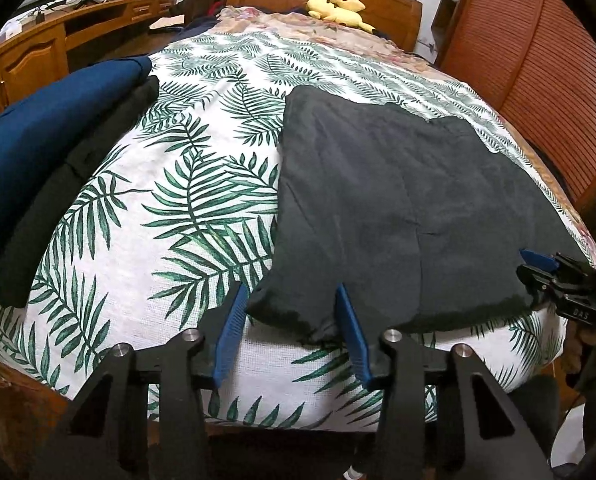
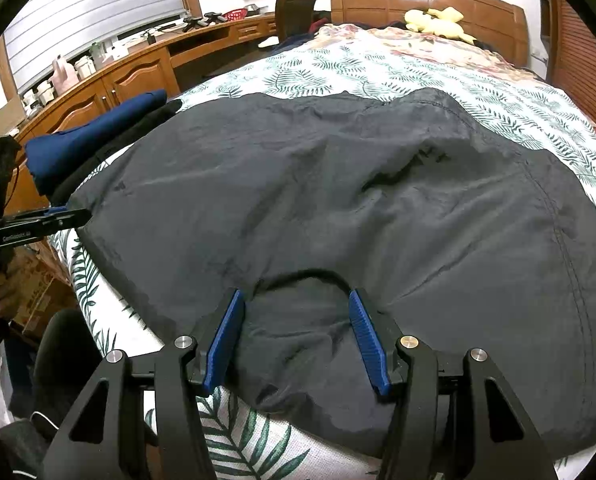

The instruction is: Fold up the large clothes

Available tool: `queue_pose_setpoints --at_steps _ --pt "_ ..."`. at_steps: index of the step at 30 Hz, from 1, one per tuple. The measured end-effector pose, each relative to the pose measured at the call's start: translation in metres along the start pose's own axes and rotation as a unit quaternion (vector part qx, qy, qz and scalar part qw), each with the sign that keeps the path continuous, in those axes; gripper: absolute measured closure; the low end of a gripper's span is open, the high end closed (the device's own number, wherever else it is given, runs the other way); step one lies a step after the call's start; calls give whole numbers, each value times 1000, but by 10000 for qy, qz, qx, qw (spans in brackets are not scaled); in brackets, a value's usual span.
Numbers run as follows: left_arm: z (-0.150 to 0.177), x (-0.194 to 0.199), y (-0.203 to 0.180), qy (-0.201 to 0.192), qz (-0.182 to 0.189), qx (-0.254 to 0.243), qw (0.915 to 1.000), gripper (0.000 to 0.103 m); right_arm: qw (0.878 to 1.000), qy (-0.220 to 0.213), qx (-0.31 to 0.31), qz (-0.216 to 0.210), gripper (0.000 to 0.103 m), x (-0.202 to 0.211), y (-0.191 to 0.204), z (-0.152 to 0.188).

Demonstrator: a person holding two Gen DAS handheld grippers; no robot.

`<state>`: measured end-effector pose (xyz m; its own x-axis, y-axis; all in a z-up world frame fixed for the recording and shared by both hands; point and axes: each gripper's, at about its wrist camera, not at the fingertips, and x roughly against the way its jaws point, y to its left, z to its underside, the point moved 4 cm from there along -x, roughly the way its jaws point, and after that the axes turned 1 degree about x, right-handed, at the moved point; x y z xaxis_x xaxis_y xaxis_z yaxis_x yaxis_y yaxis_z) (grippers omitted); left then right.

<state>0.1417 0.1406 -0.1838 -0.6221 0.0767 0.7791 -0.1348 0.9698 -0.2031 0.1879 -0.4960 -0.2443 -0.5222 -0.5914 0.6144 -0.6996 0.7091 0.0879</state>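
Observation:
A large dark grey garment lies spread flat on the leaf-print bed cover; it fills most of the right wrist view. My left gripper is open, its blue fingers straddling the garment's near left corner at the bed's front edge. My right gripper is open over the garment's near hem, one finger on each side of a curved fold. The right gripper also shows at the right edge of the left wrist view, and the left gripper at the left edge of the right wrist view.
A folded blue garment on a folded black one lies at the bed's left side. A yellow plush toy sits by the wooden headboard. A wooden desk runs along the left, a slatted wardrobe on the right.

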Motion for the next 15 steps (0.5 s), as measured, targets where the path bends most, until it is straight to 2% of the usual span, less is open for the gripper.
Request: queue_pose_setpoints --at_steps 11,13,15 --pt "0 -2 -1 -3 30 9 10000 56 10000 -37 10 -23 46 0 -3 1" --pt "-1 -2 -4 -7 111 -17 9999 72 10000 -49 10 -32 46 0 -4 1" --pt "-4 -2 -6 -7 211 24 9998 84 10000 -62 14 -38 46 0 -4 1"
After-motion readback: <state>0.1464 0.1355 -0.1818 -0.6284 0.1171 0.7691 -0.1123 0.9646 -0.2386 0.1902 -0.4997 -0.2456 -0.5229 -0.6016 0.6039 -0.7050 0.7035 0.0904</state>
